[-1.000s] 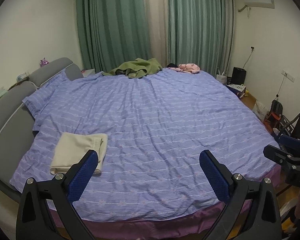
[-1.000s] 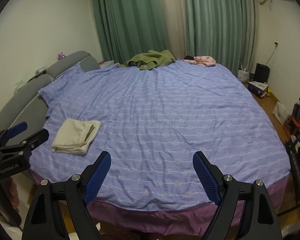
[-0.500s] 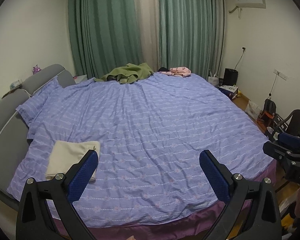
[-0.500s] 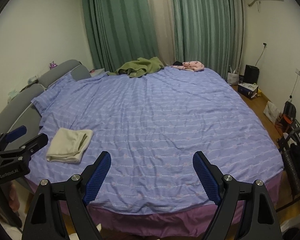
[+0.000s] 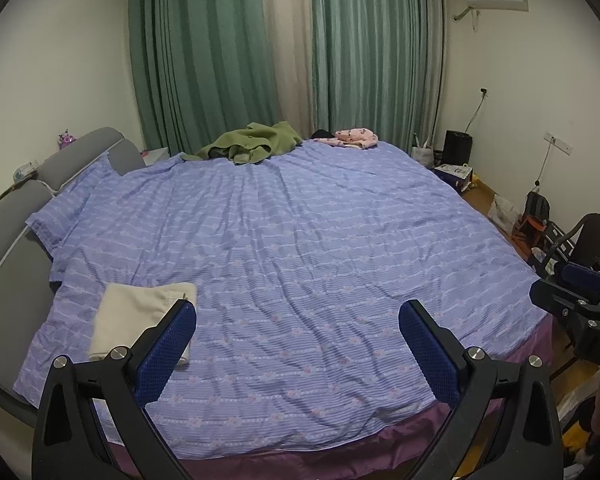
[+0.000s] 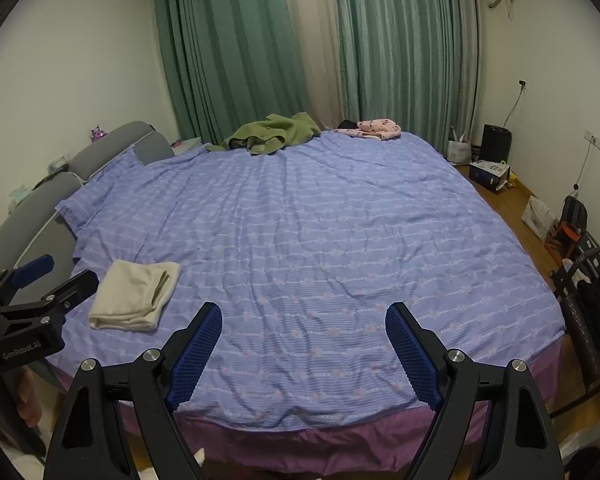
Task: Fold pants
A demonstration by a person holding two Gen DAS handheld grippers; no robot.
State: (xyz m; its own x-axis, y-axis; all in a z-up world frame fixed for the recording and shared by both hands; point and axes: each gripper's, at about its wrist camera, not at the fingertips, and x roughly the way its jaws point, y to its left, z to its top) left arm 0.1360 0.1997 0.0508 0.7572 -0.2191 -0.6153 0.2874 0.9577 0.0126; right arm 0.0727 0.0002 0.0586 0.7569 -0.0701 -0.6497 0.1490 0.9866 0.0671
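Cream pants [image 5: 138,318] lie folded into a small rectangle on the near left of the purple bed cover [image 5: 300,240]; they also show in the right wrist view [image 6: 138,294]. My left gripper [image 5: 298,344] is open and empty, held back from the bed's near edge, its left finger just right of the pants. My right gripper [image 6: 304,350] is open and empty, over the near edge, right of the pants. Each gripper shows at the side of the other's view.
A crumpled green garment [image 5: 250,146] and a pink garment [image 5: 354,138] lie at the far edge of the bed by the green curtains. A grey headboard [image 5: 16,216] runs along the left. Boxes, bags and a dark chair [image 5: 596,244] stand on the floor at right.
Both grippers have pulled back and risen a little from the bed, so the room looks farther away. The folded pants have not moved. Both stay open.
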